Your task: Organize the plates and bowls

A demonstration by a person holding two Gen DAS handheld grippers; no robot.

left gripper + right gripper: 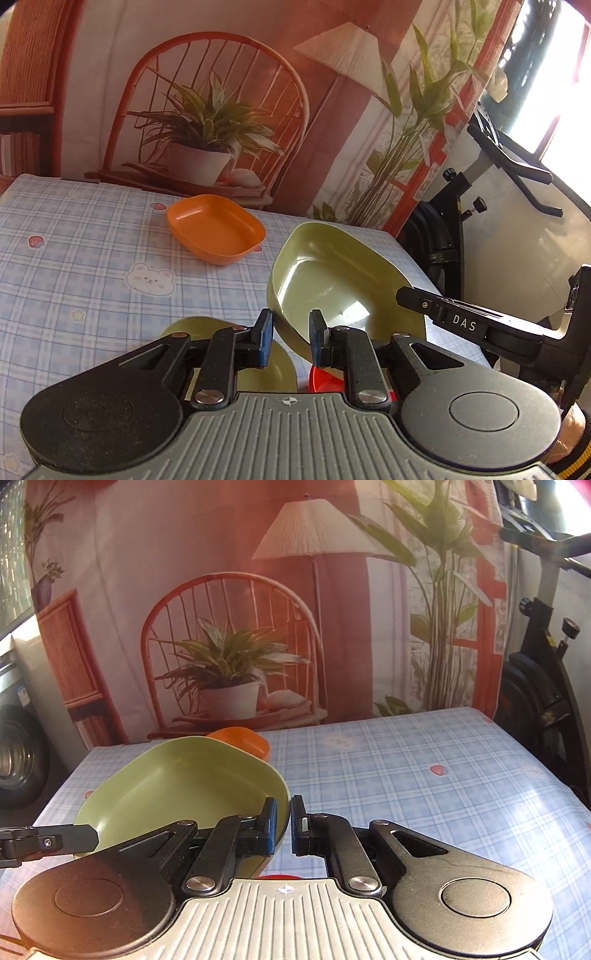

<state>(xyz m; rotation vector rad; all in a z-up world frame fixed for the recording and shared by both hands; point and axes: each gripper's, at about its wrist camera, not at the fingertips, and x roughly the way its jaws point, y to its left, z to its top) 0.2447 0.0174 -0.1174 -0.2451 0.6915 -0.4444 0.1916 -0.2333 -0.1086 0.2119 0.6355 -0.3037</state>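
A green bowl is held tilted above the checked tablecloth; it fills the lower left of the right wrist view. My right gripper is shut on its rim. My left gripper has a narrow gap between its fingers, with the bowl's near edge in that gap; contact is unclear. An orange bowl sits on the table further back; part of it also shows behind the green bowl. A green plate lies under my left gripper, and a red dish lies beside it.
The table has a blue checked cloth with bear prints. A printed backdrop hangs behind it. An exercise bike stands off the table's right edge. A washing machine stands at the left.
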